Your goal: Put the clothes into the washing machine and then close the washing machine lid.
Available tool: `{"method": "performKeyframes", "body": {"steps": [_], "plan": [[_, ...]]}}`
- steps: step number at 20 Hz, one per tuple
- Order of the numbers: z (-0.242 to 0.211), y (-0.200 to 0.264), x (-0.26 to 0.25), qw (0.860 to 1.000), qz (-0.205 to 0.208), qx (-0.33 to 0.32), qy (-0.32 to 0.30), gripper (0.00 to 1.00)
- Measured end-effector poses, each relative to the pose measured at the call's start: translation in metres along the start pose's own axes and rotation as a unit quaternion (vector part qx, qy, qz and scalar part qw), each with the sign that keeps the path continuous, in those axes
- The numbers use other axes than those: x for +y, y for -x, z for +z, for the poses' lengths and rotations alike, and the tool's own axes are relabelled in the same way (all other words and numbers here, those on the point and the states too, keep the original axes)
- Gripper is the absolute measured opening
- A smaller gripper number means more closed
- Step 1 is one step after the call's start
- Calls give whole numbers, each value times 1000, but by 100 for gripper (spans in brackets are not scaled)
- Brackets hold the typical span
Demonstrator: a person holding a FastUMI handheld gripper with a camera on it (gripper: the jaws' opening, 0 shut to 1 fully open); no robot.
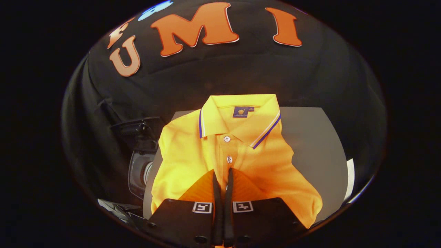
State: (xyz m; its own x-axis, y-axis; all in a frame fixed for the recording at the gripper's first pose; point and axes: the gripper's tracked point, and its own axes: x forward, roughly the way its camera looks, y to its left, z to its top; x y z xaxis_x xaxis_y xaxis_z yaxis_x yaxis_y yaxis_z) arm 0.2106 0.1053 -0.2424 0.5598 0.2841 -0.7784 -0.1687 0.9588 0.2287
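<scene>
A yellow polo shirt (265, 172) with a blue-and-white striped collar lies folded on a grey table top (317, 144), collar at the far end. My gripper (223, 172) sits over the shirt's near part, fingers drawn almost together on the button placket just below the second button. A thin strip of yellow cloth shows between them, pinched on both sides. Beside the table, to the left of the shirt, stands the washing machine (139, 172), a grey body with a round opening and its dark lid (137, 132) raised.
A white sheet or board (350, 179) sticks out past the table's right edge. The booth's black cloth wall hangs behind the table. Some dark, shiny material (113, 208) lies low to the left of the fingers.
</scene>
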Motion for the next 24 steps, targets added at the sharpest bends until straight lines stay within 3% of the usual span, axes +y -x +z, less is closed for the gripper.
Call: {"method": "performKeyframes", "body": {"steps": [2,3,6,15,20,24], "plan": [[3,0,9,993,51,-56,-95,9],[10,1,13,982,80,-90,-145,8],[30,13,18,956,126,-172,-202,8],[62,111,74,924,200,-315,-83,8],[74,161,98,891,248,-370,-90,8],[84,185,113,882,257,-391,-59,8]]}}
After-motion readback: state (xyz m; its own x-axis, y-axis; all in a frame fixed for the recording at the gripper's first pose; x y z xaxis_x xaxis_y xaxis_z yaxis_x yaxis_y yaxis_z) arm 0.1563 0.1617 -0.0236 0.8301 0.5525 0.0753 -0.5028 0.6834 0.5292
